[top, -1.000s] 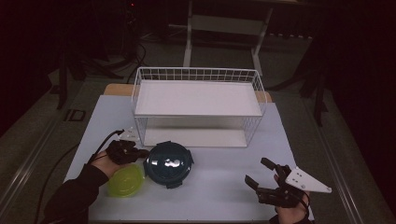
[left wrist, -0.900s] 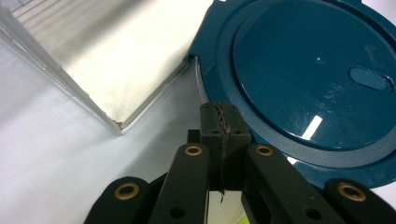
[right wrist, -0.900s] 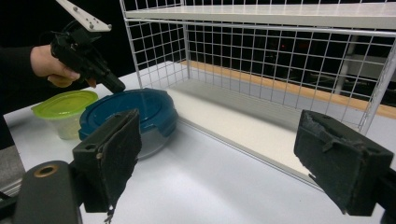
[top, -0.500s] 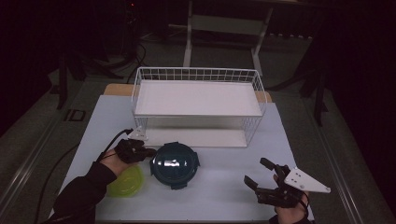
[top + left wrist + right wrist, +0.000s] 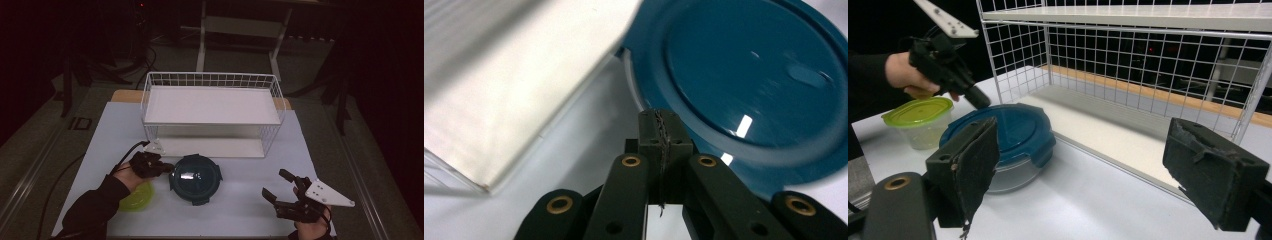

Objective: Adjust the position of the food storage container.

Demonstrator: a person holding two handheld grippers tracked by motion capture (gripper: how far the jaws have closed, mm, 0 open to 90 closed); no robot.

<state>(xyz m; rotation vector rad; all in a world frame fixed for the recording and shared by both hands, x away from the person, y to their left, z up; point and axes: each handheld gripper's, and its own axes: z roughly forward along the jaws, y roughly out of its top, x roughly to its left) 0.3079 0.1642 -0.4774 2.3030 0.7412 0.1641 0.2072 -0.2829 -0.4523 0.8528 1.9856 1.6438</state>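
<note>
A round container with a dark blue lid [image 5: 195, 178] sits on the white table in front of the wire rack. My left gripper [image 5: 169, 168] is shut with nothing between its jaws. In the left gripper view its tip [image 5: 659, 125] presses against the left rim of the blue lid [image 5: 749, 75]. My right gripper [image 5: 280, 192] hangs open near the front right of the table, well apart from the container. The right gripper view has its jaws wide apart [image 5: 1098, 165], with the blue container [image 5: 1008, 135] and the left gripper [image 5: 975, 97] beyond them.
A white wire rack [image 5: 210, 105] with two shelves stands at the back middle of the table, its lower shelf [image 5: 1118, 125] just behind the blue container. A small tub with a yellow-green lid [image 5: 136, 196] sits under the left hand, left of the blue container.
The shut left gripper has moved right, and the blue container has slid to the right ahead of it. The right gripper has hardly moved.
</note>
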